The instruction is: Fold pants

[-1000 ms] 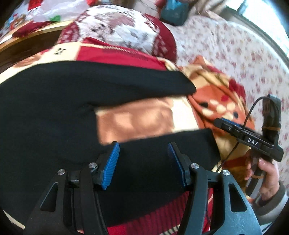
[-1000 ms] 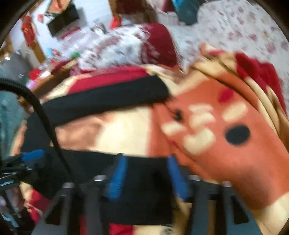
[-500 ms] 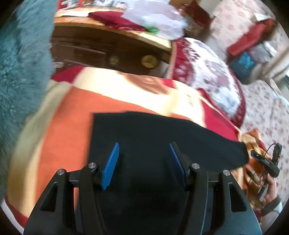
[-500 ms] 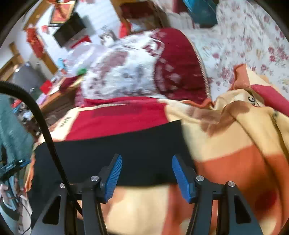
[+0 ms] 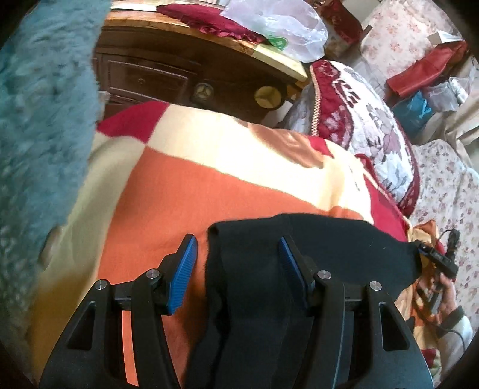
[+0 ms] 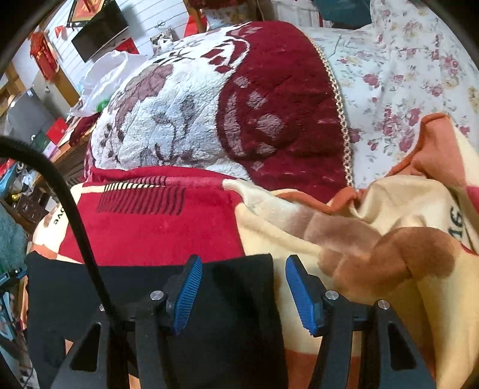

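The black pants (image 5: 314, 257) lie on an orange, cream and red blanket (image 5: 185, 191). In the left wrist view my left gripper (image 5: 236, 269) is open over the pants' left end, whose edge lies between the blue pads. In the right wrist view the pants (image 6: 233, 299) show as a black band with a straight right edge. My right gripper (image 6: 244, 291) is open, and that edge falls between its pads. The right gripper also shows in the left wrist view (image 5: 437, 260), at the pants' far right end.
A red and white pillow (image 6: 227, 101) lies beyond the blanket, with a floral sheet (image 6: 401, 74) to its right. A dark wooden cabinet (image 5: 167, 77) with a plastic bag (image 5: 278, 24) on top stands behind. A teal fluffy sleeve (image 5: 39, 125) fills the left.
Both grippers have moved outward along the pants, the left to the left end and the right to the right edge. The pants now lie as one band, with no gap between the legs.
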Tool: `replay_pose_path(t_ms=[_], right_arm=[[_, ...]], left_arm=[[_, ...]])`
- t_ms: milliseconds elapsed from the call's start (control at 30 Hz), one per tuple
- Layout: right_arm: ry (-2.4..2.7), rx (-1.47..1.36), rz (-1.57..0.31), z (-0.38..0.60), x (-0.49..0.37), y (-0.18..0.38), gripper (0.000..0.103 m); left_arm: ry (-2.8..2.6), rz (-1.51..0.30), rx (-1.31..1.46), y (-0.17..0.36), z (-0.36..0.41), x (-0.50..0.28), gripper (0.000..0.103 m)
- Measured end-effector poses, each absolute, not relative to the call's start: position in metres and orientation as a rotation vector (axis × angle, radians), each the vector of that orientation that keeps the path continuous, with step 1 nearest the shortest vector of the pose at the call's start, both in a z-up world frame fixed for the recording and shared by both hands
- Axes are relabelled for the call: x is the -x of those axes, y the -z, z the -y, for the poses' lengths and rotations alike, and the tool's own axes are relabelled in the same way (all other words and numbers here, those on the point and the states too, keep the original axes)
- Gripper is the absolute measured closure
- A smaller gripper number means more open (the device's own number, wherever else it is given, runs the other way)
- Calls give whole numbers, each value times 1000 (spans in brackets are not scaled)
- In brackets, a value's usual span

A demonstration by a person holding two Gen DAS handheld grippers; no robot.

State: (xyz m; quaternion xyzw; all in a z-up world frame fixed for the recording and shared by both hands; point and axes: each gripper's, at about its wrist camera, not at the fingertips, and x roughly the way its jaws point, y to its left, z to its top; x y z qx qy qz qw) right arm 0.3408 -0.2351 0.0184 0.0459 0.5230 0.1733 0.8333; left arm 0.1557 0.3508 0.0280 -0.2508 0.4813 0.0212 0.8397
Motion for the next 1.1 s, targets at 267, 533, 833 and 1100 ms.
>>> replay_pose_path(t_ms=[267,533,833,1100], right_arm=[[-400,-83,-1137,228,-342,-7,47],[-406,21,-1091,217,-336,-16,94],[-455,-22,-950,237,-274,-86,96],[-499,-54,-942,273,-160,-120,96]], left_arm=[[-19,-1000,506,-25,-344,-171,38],[0,-982,308,-34,-305,-177,87],[87,-839,392,-88,-302,-127,92],[175,-790,356,-106,-290,-29,92]])
